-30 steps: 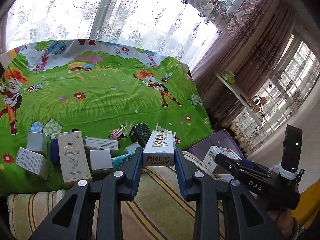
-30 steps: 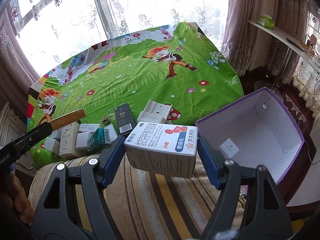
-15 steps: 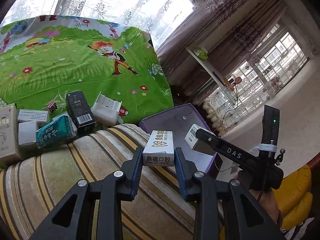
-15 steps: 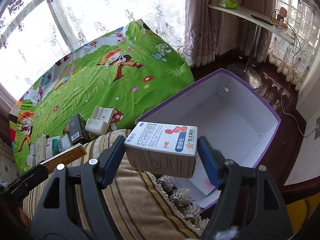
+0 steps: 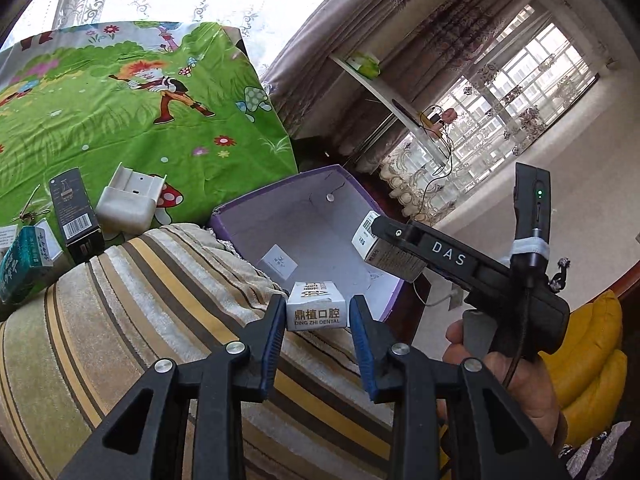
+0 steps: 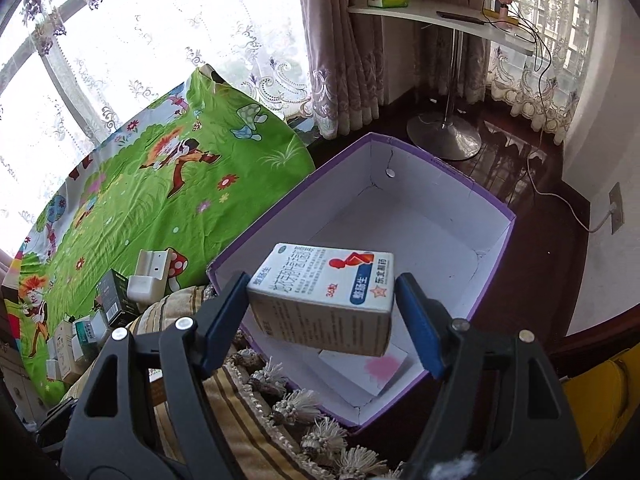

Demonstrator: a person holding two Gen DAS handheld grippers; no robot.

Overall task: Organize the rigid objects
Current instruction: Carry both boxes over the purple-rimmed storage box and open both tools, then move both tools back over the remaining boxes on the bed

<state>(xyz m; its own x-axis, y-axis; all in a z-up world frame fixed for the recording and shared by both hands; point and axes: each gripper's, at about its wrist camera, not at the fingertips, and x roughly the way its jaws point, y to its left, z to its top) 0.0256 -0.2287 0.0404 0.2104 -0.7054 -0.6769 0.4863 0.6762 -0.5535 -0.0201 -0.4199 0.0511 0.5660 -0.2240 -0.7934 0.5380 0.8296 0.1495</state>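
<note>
**Both tongs loaded at the purple box**

Now the left tongs (image 5: 317,316) are clamped on a small white dental carton (image 5: 316,306), its printed end face toward the camera, blue pads pressed to both sides. It hangs over the striped blanket (image 5: 160,300), just at the near edge of the purple box (image 5: 384,300).

The right tongs (image 6: 320,304) are clamped on a larger white medicine carton (image 6: 324,292), held flat with its printed top upward and tilted slightly. This carton hangs above the white interior of the purple box (image 6: 496,256), near its front wall. In the left wrist view the right tongs (image 5: 380,240) reach in from the right, gripped by the person's right hand (image 5: 508,376), the carton (image 5: 374,242) over the box opening.

Inside the box a small white packet (image 5: 278,262) lies on the floor, and the right wrist view shows a flat white carton with a pink patch (image 6: 372,368) beneath the held one.

Farther left, on the green cartoon sheet (image 5: 100,112), lie a white plastic holder (image 5: 128,200), a black carton (image 5: 74,216) and a teal carton (image 5: 18,268). A fringe of tassels (image 6: 296,404) edges the blanket beside the box.
</note>
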